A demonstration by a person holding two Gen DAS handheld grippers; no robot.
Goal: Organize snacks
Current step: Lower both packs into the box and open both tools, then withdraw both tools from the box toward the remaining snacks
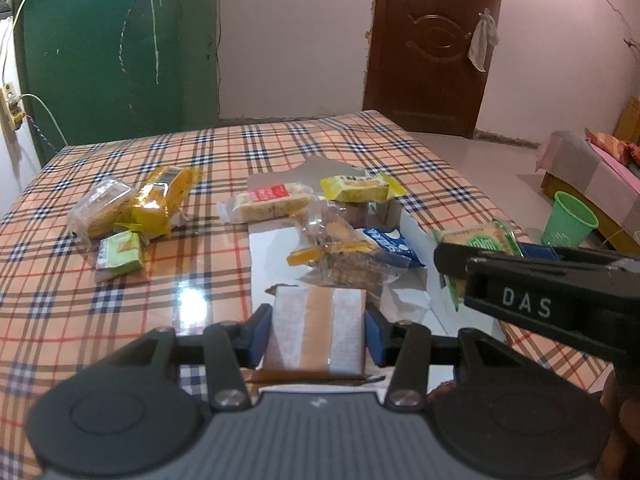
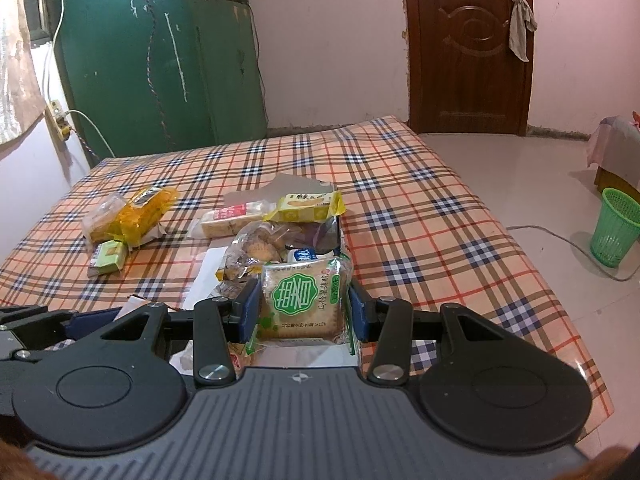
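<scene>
1. The left gripper (image 1: 318, 334) clamped a flat brown-and-white wrapped snack packet (image 1: 318, 332) at lower centre of its view.
2. The right gripper (image 2: 304, 312) pinched a clear cracker packet with a green label (image 2: 302, 302), held over the shallow white cardboard box (image 2: 340, 354).
3. That box already held several packets, among them a blue-and-white wrapped one (image 1: 390, 242).
4. Sorting looked partly done: a yellow foil pouch (image 1: 160, 204) and a small green packet (image 1: 122, 254) lay loose on the plaid tablecloth (image 1: 120, 312), left of the box.
</scene>
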